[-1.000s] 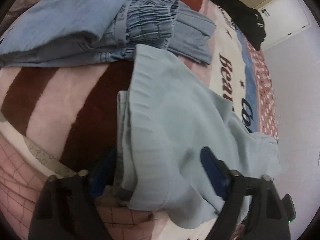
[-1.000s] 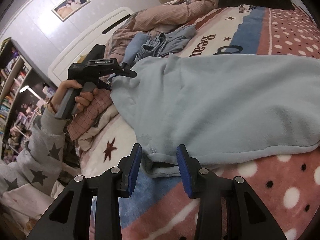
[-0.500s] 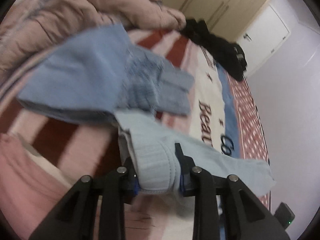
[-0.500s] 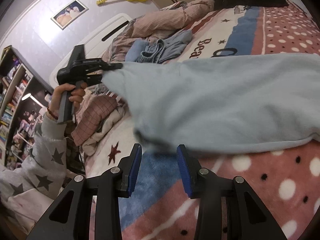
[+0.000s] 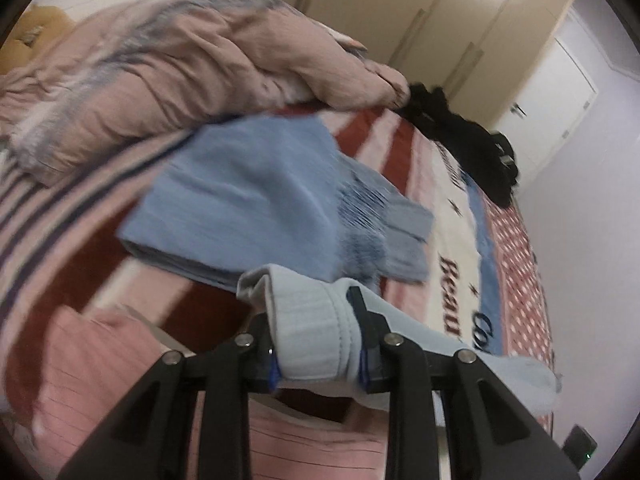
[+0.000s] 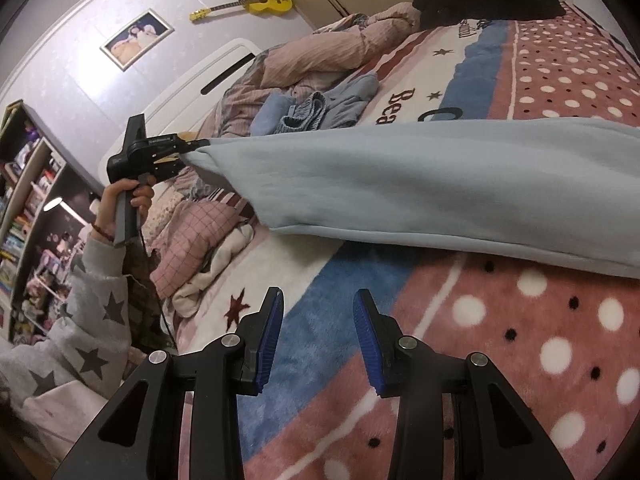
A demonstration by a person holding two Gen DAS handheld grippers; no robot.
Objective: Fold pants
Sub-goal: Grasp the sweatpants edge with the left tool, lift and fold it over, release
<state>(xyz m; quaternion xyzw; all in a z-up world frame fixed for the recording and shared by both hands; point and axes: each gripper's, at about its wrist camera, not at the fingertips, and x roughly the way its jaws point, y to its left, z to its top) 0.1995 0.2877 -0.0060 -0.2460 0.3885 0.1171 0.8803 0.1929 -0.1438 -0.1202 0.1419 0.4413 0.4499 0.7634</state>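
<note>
Pale blue pants [image 6: 420, 188] stretch across the bed, one end lifted off the blanket. My left gripper [image 5: 316, 340] is shut on the ribbed cuff [image 5: 308, 320] of these pants. In the right wrist view that same left gripper [image 6: 192, 148] is held up in a hand at the left, with the cloth hanging from its tip. My right gripper [image 6: 318, 336] hovers low over the blanket in front of the pants, open, with nothing between its blue pads [image 6: 268, 336].
A folded darker blue garment [image 5: 256, 204] lies beyond the cuff. A rumpled pink duvet [image 5: 180, 64] and black clothes [image 5: 468, 140] sit further back. A checked pink cloth [image 6: 192, 240] lies at the bed's left edge. The person's star-patterned sleeve [image 6: 92, 320] is at the lower left.
The left gripper closed on the pants' cuff and rose, lifting that end off the bed and pulling the cloth taut. The right gripper stayed open and nearly still.
</note>
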